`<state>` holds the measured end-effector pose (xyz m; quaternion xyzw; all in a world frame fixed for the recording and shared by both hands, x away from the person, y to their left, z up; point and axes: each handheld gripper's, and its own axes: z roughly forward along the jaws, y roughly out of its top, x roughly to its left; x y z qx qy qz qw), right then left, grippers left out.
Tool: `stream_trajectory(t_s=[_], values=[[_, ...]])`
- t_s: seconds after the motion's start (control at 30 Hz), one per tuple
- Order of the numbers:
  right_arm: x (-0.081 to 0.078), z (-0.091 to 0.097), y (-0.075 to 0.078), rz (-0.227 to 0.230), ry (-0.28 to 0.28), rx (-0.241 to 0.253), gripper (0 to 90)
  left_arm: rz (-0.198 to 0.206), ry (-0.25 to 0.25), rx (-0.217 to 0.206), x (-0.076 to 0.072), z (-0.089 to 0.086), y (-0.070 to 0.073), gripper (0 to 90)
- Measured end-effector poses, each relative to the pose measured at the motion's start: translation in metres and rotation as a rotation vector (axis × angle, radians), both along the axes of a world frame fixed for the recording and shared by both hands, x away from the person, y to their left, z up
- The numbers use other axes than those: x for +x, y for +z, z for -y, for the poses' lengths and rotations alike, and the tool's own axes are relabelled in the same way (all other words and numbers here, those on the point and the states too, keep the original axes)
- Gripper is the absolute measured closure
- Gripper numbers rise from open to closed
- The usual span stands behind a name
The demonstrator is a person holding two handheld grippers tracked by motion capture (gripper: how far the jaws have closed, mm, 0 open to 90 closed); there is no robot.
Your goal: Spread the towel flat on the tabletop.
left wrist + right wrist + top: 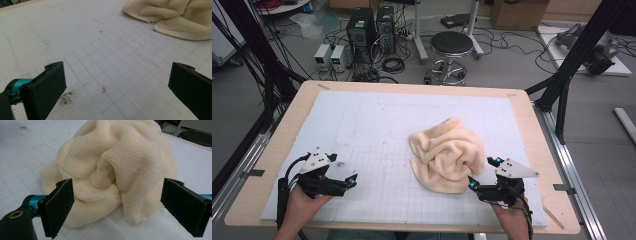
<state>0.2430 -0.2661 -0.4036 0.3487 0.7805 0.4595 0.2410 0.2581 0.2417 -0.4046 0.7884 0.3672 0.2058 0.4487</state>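
Crumpled cream towel lies just ahead of right tongs, near-right hem closest. Left tongs well apart. Both tongs gape empty.

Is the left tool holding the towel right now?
No, the left tool is open over bare gridded mat, with the crumpled towel lying well beyond it, untouched.

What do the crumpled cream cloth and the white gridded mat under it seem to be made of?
Cloth: likely terry or fleece, matte; its looped, nubbly pile and soft folds show up close. Mat: probably felt or foam, matte white, slightly fuzzy, printed with a faint grid.
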Motion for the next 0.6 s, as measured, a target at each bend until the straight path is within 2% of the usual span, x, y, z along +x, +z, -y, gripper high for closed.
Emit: stream_trajectory(t_s=[0.23, 0.6], values=[[0.0025, -0.0003, -0.0021, -0.009, 0.006, -0.003, 10.9, 0.000, 0.003, 0.002, 0.0014, 0.0002, 0.0000, 1.7], [0.0002, -0.0021, 0.0004, 0.004, 0.015, -0.003, 10.9, 0.009, 0.012, 0.001, -0.0043, -0.0036, 0.0010, 1.7]])
